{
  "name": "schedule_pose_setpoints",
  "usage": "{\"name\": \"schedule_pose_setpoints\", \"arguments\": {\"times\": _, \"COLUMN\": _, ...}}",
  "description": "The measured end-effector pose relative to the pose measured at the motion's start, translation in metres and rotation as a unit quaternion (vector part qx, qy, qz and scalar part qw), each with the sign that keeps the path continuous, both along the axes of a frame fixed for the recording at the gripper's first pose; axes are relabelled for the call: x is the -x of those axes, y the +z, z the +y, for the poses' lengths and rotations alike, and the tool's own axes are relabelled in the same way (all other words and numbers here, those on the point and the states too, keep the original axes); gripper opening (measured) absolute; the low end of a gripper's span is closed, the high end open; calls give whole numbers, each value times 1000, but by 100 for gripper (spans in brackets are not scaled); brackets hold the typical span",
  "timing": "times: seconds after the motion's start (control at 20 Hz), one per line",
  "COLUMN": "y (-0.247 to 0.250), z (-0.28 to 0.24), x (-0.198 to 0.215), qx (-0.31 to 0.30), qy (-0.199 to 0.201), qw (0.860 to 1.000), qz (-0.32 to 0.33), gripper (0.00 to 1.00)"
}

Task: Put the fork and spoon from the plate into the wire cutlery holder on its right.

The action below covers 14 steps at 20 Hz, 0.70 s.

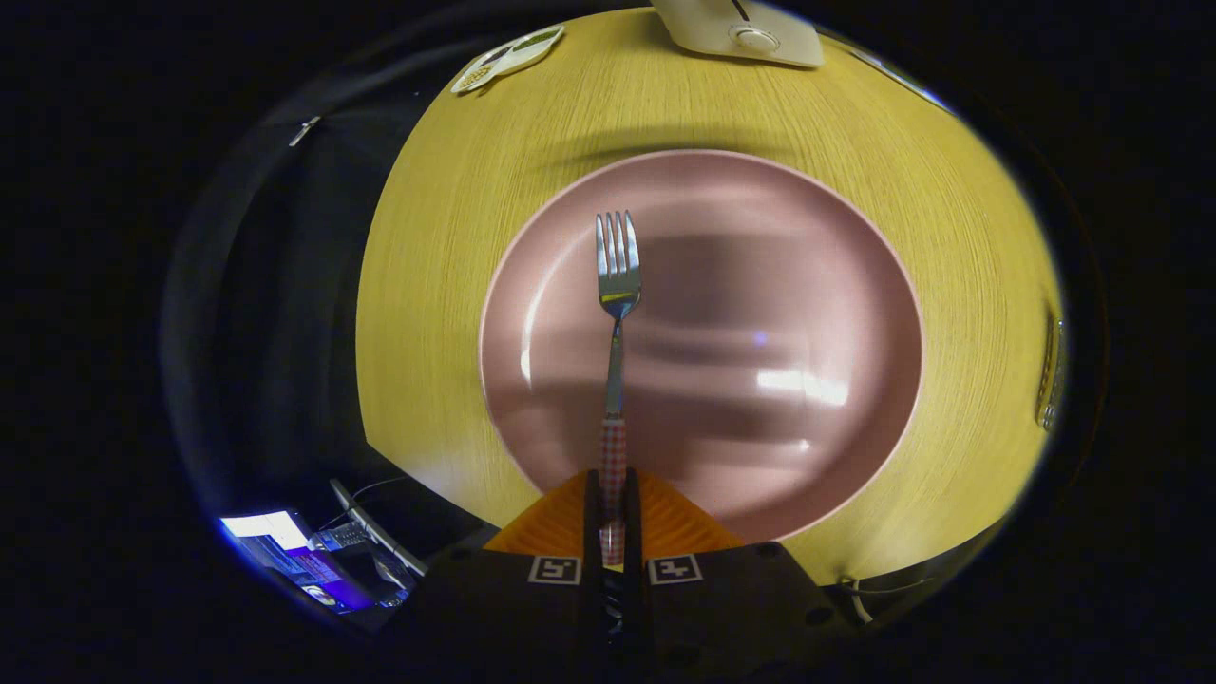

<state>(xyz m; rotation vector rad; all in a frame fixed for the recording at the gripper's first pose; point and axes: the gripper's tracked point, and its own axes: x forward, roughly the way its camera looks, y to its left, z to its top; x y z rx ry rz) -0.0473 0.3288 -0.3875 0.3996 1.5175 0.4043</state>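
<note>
The claw [613,518] pinches the fork [616,285] by its checked handle end; light, stiff, probably slippery steel.

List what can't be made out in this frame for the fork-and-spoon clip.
- Fork handle end: hidden between the gripper jaws closed on it.
- Fork height: lifted or resting on the pink plate, unclear.
- Wire object at the wooden table's right edge: a sliver, too cut off to confirm as the cutlery holder.
- White object beyond the plate: cropped, unidentifiable.
</note>
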Motion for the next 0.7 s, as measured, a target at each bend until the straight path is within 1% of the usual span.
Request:
{"name": "schedule_pose_setpoints", "arguments": {"times": 0.2, "y": 22, "z": -22, "x": -7, "qx": -42, "qy": -28, "qw": 999, "qz": 2, "gripper": 11}}
{"name": "schedule_pose_setpoints", "arguments": {"times": 0.35, "y": 51, "z": -54, "x": -2, "qx": -71, "qy": -20, "qw": 997, "qz": -13, "gripper": 11}}
{"name": "schedule_pose_setpoints", "arguments": {"times": 0.45, "y": 70, "z": -82, "x": 0, "qx": -85, "qy": -18, "qw": 996, "qz": -33, "gripper": 11}}
{"name": "schedule_pose_setpoints", "arguments": {"times": 0.7, "y": 108, "z": -168, "x": 10, "qx": -90, "qy": -18, "qw": 994, "qz": -64, "gripper": 11}}
